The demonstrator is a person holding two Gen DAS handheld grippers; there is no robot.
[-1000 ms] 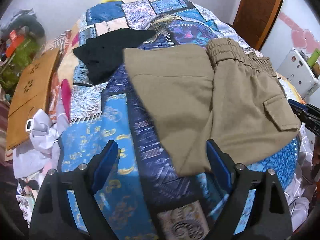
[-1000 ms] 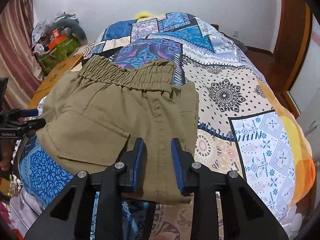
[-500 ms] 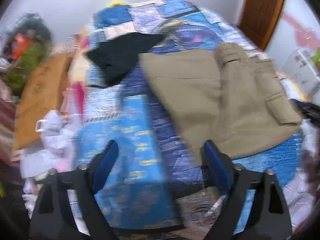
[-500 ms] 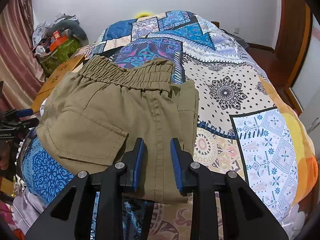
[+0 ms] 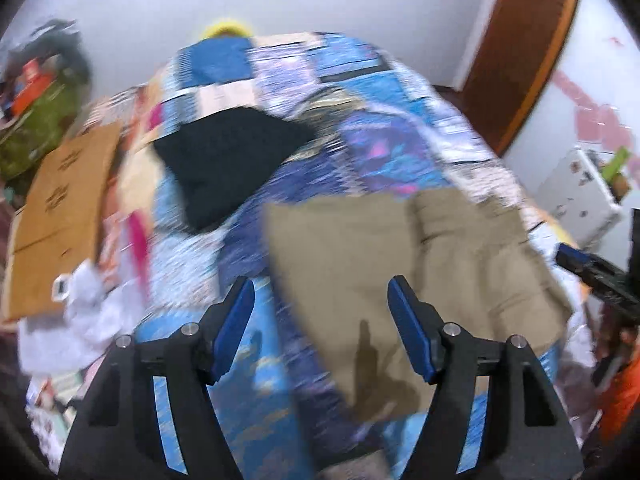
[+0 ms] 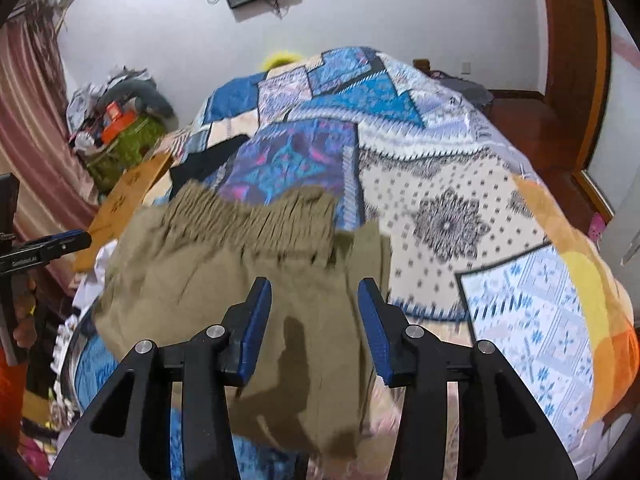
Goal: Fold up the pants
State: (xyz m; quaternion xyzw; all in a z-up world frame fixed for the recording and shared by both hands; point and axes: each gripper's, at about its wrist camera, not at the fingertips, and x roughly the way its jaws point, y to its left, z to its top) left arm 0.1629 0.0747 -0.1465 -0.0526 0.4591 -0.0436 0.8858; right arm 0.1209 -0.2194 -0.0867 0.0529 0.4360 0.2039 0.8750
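Observation:
The khaki pants [image 5: 400, 280] lie folded on the patchwork bedspread [image 5: 304, 92], near its front edge. In the right wrist view the pants [image 6: 224, 264] show their elastic waistband at the far side. My left gripper [image 5: 320, 312] is open and empty, held above the pants' left edge. My right gripper [image 6: 314, 312] is open and empty, above the near end of the pants. The right gripper's blue tip [image 5: 576, 260] shows at the right of the left wrist view. The left gripper [image 6: 52, 246] shows at the left of the right wrist view. Both views are motion-blurred.
A black garment [image 5: 228, 160] lies on the bed beyond the pants. A brown cardboard sheet [image 5: 60, 208] and white clothes [image 5: 80, 312] lie at the bed's left side. A cluttered pile [image 6: 116, 124] stands by the curtain. A wooden door [image 5: 520, 48] is at the right.
My right gripper has opened wider and lifted off the pants. Both grippers have pulled up and back, so the pants sit lower in both views.

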